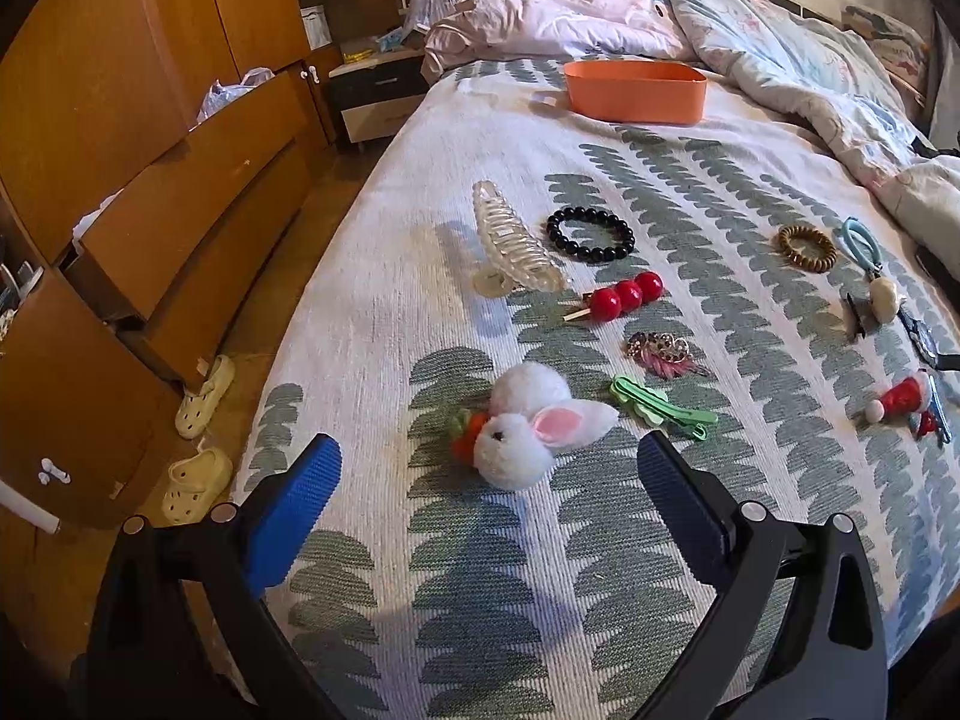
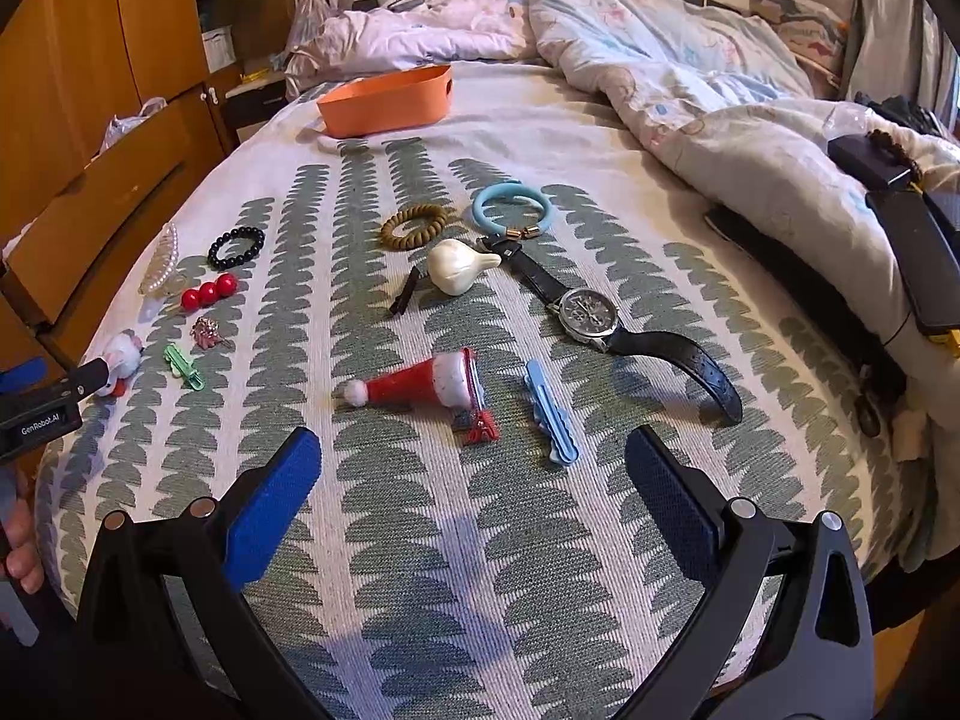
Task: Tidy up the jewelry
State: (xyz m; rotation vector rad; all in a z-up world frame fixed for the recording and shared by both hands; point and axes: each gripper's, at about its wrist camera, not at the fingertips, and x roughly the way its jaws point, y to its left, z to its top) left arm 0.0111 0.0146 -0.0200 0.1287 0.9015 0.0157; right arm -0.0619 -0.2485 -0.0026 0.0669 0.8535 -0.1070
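clutter spreads over the bed (image 2: pixel 540 540): quilt (image 2: pixel 690 96) bunched at the far right, orange bin (image 1: pixel 635 90) at the far end, drawers (image 1: pixel 180 210) to the left. left gripper (image 1: pixel 489 468) hangs with jaws wide apart, bunny clip (image 1: pixel 528 426) just beyond its tips, green clip (image 1: pixel 663 408) beside it. right gripper (image 2: pixel 474 468) gapes too, santa clip (image 2: pixel 420 387) and blue clip (image 2: pixel 552 414) just ahead, watch (image 2: pixel 591 312) farther right

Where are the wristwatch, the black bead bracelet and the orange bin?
wristwatch (image 2: pixel 589 309), right wrist view, on the dial face.
black bead bracelet (image 1: pixel 624 236), left wrist view, on the beads at its right side.
orange bin (image 1: pixel 635 97), left wrist view, on the front wall.
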